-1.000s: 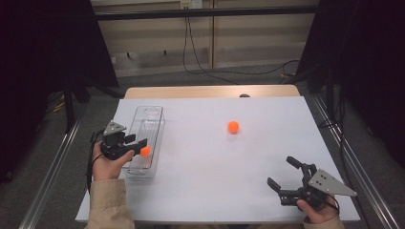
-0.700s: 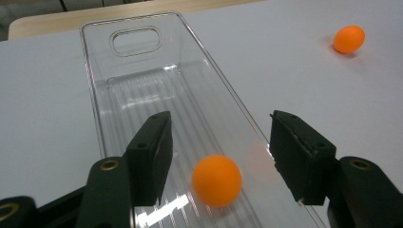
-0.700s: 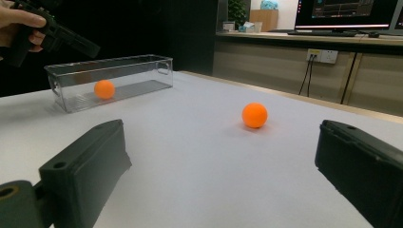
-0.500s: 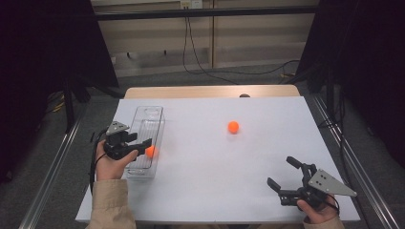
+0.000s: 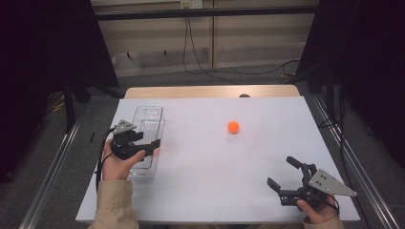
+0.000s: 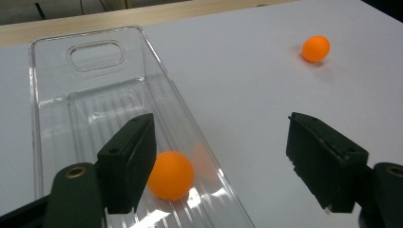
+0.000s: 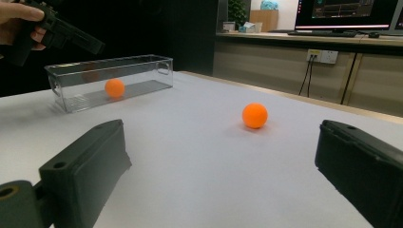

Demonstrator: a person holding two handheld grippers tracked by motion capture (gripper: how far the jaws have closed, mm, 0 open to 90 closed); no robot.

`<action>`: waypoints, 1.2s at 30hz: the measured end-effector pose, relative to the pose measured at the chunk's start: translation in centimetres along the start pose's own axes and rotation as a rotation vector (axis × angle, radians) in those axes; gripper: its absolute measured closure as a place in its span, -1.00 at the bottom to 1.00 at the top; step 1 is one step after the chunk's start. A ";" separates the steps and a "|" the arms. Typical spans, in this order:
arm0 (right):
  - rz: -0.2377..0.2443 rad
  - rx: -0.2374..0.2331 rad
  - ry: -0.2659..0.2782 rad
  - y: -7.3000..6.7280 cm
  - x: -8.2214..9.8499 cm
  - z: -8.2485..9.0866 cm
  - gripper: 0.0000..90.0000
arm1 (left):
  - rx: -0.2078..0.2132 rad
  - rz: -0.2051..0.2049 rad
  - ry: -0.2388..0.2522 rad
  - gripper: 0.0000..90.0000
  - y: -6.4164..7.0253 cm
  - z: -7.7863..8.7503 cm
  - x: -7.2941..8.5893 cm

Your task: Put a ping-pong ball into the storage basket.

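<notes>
The high view looks forward and down on the white counter (image 5: 210,157) from above the person's side, far enough to take in both claws. The left claw (image 6: 221,161) view sits close over the clear tray (image 6: 47,123), facing along its length. The right claw (image 7: 221,166) view looks low and level across the counter. All three share the tray and the orange ball (image 7: 254,115) lying loose beyond each claw.
</notes>
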State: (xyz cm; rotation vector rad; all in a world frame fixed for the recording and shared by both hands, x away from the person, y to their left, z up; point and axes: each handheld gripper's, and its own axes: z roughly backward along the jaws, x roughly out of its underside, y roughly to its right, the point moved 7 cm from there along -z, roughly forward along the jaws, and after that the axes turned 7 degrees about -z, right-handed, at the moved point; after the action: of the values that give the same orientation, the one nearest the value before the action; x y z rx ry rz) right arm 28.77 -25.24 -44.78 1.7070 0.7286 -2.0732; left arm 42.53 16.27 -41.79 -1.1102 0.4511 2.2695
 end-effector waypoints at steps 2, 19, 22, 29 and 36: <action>0.001 -0.001 0.001 0.0 0.0 0.0 -0.94 | 0.006 0.000 0.002 -0.46 0.3 -0.2 -0.1; 0.000 -0.001 0.000 0.0 0.0 0.0 -0.94 | 0.046 -0.006 -0.008 -0.60 2.2 -1.5 -0.4; 0.000 -0.001 -0.001 0.0 0.0 0.0 -0.94 | 0.056 -0.009 -0.004 -0.62 2.6 -1.6 -0.5; 0.000 0.000 -0.002 0.0 0.0 0.0 -0.94 | 0.061 -0.009 0.002 -0.67 3.2 -1.9 -0.8; 0.002 -0.003 -0.002 0.0 0.0 0.0 -0.94 | 0.061 -0.012 -0.001 -0.69 3.5 -2.2 -0.9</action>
State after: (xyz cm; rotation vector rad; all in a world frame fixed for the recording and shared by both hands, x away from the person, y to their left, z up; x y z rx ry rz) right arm 28.80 -25.22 -44.80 1.7031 0.7284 -2.0717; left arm 42.12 12.04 -42.25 -1.0784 0.5089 2.2304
